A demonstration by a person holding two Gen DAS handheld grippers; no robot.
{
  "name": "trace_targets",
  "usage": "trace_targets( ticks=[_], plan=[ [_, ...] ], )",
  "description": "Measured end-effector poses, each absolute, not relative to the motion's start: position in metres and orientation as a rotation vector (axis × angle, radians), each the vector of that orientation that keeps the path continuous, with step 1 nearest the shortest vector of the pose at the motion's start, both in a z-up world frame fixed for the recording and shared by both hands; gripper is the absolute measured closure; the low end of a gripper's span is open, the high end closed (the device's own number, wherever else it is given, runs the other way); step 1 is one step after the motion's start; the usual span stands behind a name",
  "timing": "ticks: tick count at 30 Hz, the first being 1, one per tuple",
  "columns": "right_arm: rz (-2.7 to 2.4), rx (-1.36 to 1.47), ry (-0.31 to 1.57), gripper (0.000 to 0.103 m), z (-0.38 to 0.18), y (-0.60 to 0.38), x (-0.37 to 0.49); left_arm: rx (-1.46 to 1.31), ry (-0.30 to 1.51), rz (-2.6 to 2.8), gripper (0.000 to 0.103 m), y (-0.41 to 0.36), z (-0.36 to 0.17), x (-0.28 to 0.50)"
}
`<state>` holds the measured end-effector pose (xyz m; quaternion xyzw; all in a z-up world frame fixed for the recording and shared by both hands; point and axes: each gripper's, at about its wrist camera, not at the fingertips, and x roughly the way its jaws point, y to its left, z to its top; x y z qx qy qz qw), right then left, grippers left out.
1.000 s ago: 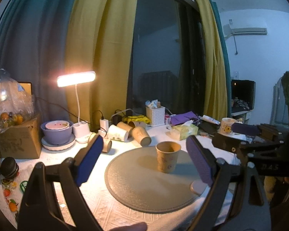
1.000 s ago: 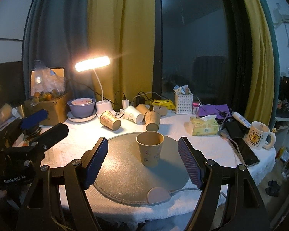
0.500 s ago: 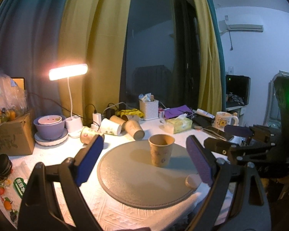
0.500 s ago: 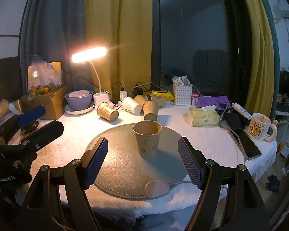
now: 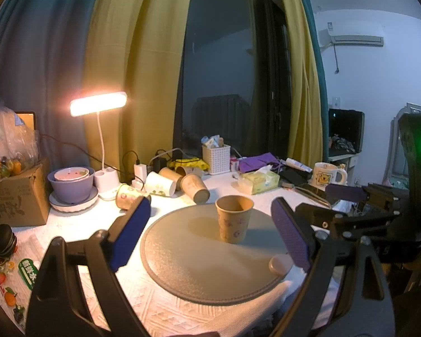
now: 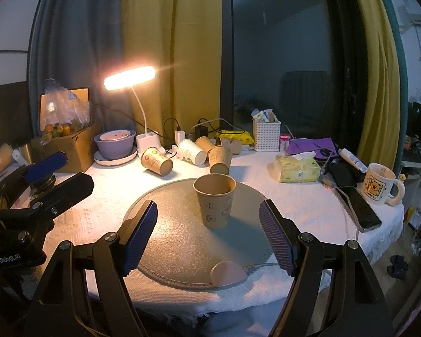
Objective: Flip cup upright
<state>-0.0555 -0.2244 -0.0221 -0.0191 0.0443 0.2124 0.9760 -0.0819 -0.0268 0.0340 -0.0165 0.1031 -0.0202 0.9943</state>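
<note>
Presently the paper cup (image 6: 215,200) stands upright, mouth up, on the round grey mat (image 6: 176,241). Left gripper (image 5: 210,231) and right gripper (image 6: 207,236) both gape wide, holding nothing, clear of it.

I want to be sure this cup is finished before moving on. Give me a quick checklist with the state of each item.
1. Cup upright, mouth up: ok.
2. Cup standing on the mat, away from its edge: ok.
3. Left gripper jaws open, clear of the cup: ok.
4. Right gripper jaws open, clear of the cup: ok.
5. Cup empty: cannot tell, the inside is in shadow.
6. Other cups behind the mat upright: not ok, they lie on their sides.
</note>
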Motion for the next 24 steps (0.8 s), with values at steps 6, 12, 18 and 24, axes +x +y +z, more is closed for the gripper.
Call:
trace_targets(
  ticks=[6, 12, 18, 24],
  plan=[
    [0.43, -0.039, 0.09, 0.025, -0.0224, -0.2241, -0.0546, -0.033, 0.208, -0.042, 0.014, -0.0267, 0.0338, -0.0821],
    [0.43, -0.039, 0.091, 0.025, -0.0232, -0.2242, -0.0544, -0.034, 0.206, -0.041, 0.014, -0.0262, 0.034, -0.0823],
    [0.43, -0.039, 0.091, 0.025, -0.0239, -0.2244, -0.0542, -0.034, 0.208, -0.041, 0.014, -0.0261, 0.0339, -0.0824],
    [0.43, -0.04, 0.092, 0.025, -0.0235, -0.2242, -0.054, -0.035, 0.207, -0.041, 0.014, -0.0265, 0.0334, -0.0826]
  ],
)
